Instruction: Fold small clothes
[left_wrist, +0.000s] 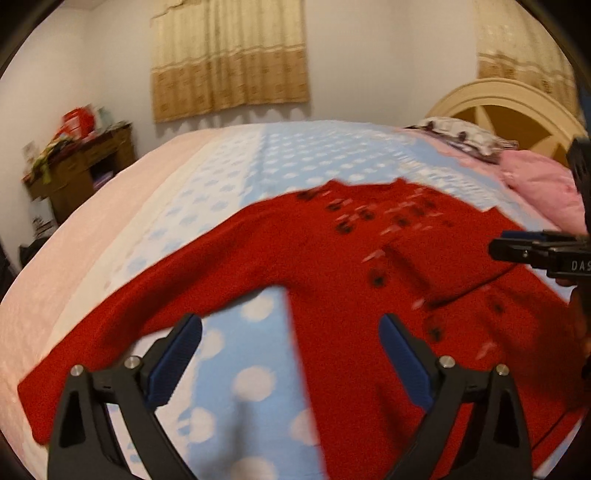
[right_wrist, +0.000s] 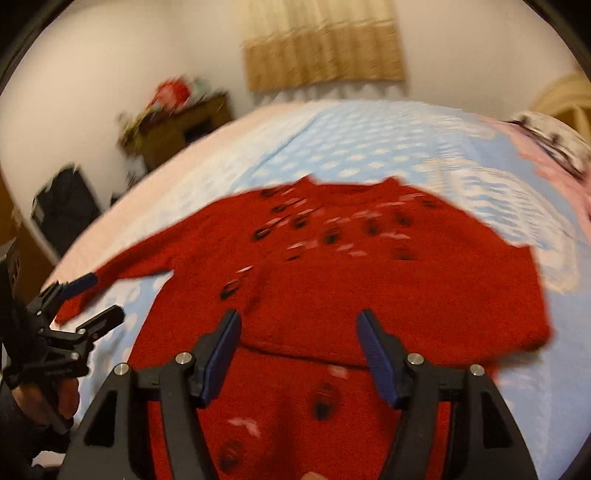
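Small red knitted sweater with dark and pale motifs (right_wrist: 369, 280) spread flat on the blue, white-dotted bedcover (left_wrist: 236, 369); one sleeve apparently folded across the chest, the other (left_wrist: 122, 325) stretched out for folding. Left gripper (left_wrist: 290, 354) and right gripper (right_wrist: 299, 350) both agape, clutching nothing. Pink bedding (left_wrist: 546, 184) well clear; nothing blocking.

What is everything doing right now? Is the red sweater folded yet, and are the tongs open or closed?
Red sweater: flat on the bed, one sleeve folded across the front, the other sleeve still stretched out.
Left tongs: open, holding nothing.
Right tongs: open, holding nothing, over the folded sleeve.
Bed: covered with a blue dotted blanket.
Curtain: drawn closed.
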